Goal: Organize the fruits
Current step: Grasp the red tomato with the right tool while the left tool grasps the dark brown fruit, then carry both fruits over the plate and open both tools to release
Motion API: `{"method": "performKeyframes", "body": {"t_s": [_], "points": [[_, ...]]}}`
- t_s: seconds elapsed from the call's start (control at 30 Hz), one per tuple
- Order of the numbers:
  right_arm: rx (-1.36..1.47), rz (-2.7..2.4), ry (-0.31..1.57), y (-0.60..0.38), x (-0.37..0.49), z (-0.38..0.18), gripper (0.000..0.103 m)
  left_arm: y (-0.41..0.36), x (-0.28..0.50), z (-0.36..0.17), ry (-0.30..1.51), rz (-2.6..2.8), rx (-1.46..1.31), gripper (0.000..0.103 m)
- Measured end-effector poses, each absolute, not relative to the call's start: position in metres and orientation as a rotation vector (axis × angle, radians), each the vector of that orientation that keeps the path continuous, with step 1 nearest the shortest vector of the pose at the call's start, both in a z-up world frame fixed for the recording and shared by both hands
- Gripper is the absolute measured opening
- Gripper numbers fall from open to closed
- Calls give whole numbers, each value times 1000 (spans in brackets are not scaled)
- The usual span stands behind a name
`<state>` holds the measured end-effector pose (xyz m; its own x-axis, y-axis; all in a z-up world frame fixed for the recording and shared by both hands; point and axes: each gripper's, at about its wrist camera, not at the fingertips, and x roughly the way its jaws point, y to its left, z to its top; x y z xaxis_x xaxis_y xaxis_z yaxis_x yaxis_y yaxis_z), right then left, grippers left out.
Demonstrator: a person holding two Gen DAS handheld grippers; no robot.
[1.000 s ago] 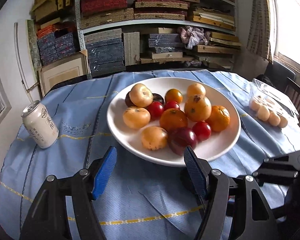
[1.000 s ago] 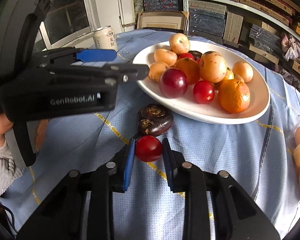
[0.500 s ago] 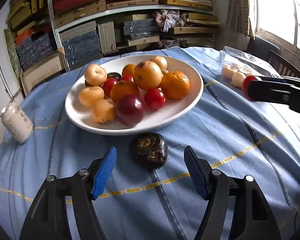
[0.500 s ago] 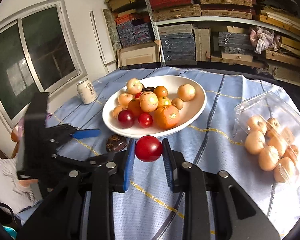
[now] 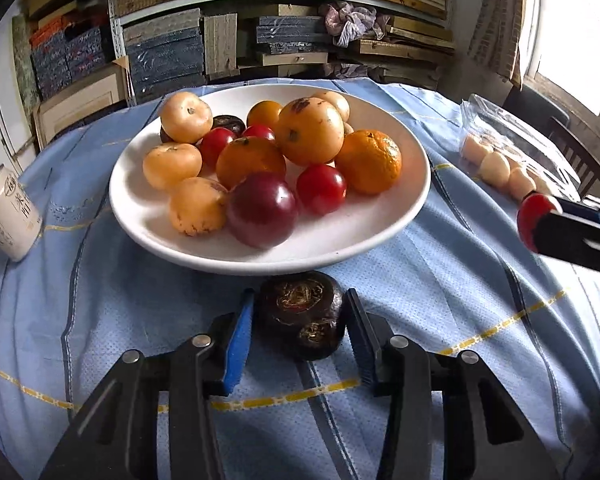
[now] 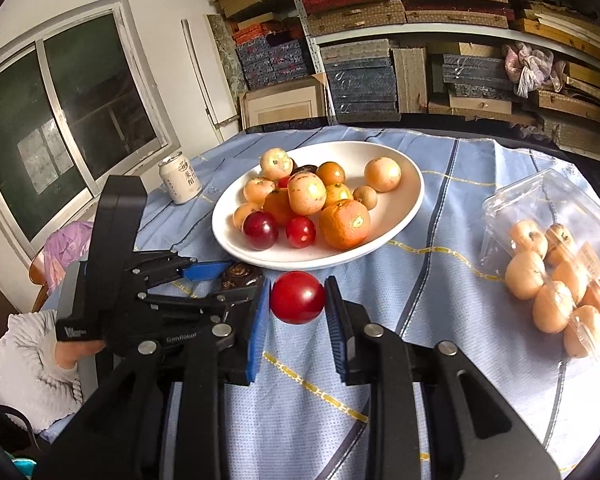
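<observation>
Chestnut (image 5: 302, 314) sits on the cloth before the plate (image 5: 364, 232), between the closing left gripper (image 5: 300, 334); pads may slip off its slick shell. Right gripper (image 6: 298, 300) clamps a tomato (image 6: 297, 297).

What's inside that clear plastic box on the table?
The clear plastic box holds pale peach-coloured round fruits, about eight or nine showing through its walls in the right wrist view. Any more tucked beneath or behind those are covered, so the full count cannot be told.
</observation>
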<state>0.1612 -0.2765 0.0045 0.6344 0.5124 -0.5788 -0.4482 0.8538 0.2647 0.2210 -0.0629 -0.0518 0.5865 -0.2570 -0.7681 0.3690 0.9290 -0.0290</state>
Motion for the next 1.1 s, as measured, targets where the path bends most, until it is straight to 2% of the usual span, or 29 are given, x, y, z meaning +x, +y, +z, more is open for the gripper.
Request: {"method": "performKeyframes", "body": {"t_s": [0.63,0.9,1.1], "points": [[116,560,714,-273,165,-2,27,-65,200,-45,838,-385,148,44],[120,545,658,-279,157,12,27,-53,183,9,677,-294,198,45],[156,498,521,-299,152,64,27,-51,199,58,568,-255,198,44]]}}
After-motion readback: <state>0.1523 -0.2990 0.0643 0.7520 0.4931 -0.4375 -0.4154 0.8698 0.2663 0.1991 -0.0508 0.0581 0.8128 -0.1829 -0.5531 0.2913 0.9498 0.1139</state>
